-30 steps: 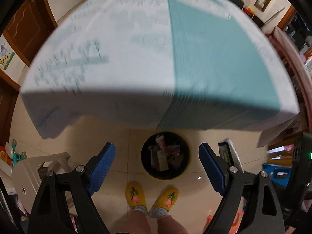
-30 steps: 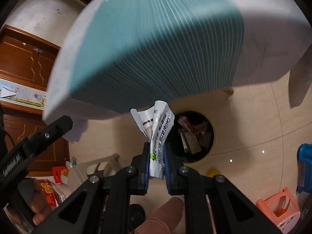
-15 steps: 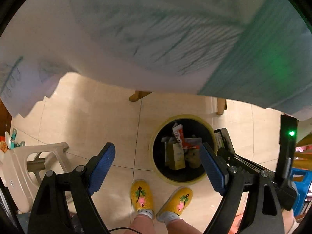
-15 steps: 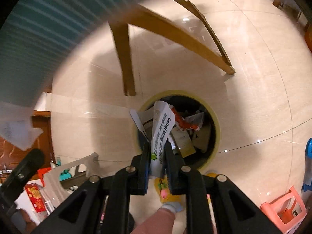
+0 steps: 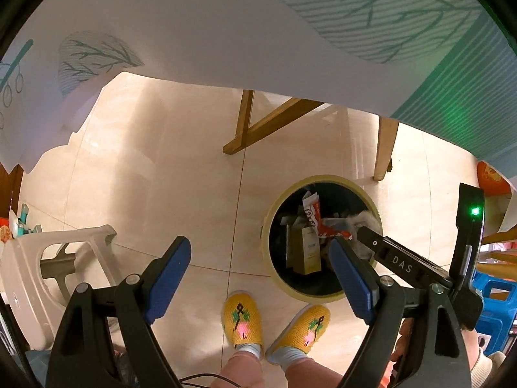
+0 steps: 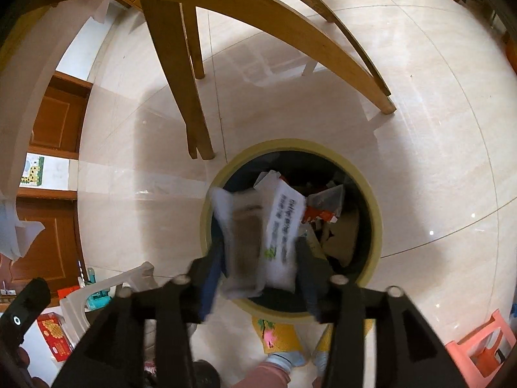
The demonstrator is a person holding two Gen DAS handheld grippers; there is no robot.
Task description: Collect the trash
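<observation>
The right tongs (image 6: 258, 268) have just been opening, and the crumpled wrapper (image 6: 268, 236) is slipping loose between them, directly over the bin (image 6: 371, 200) below; the left tongs (image 5: 258, 278) are hanging wide open, empty (bin just beyond). Keeping centred over the opening should land it inside

Open floor around a trash bin, table legs close behind it.
The bin's (image 6: 371, 207) mouth is partly filled with wrappers (image 6: 320, 213). Wooden table legs (image 6: 174, 74) stand at its 11 o'clock, a tablecloth (image 5: 226, 42) overhangs at 12, a plastic stool (image 5: 48, 258) sits at 9; tile between lies bare.
</observation>
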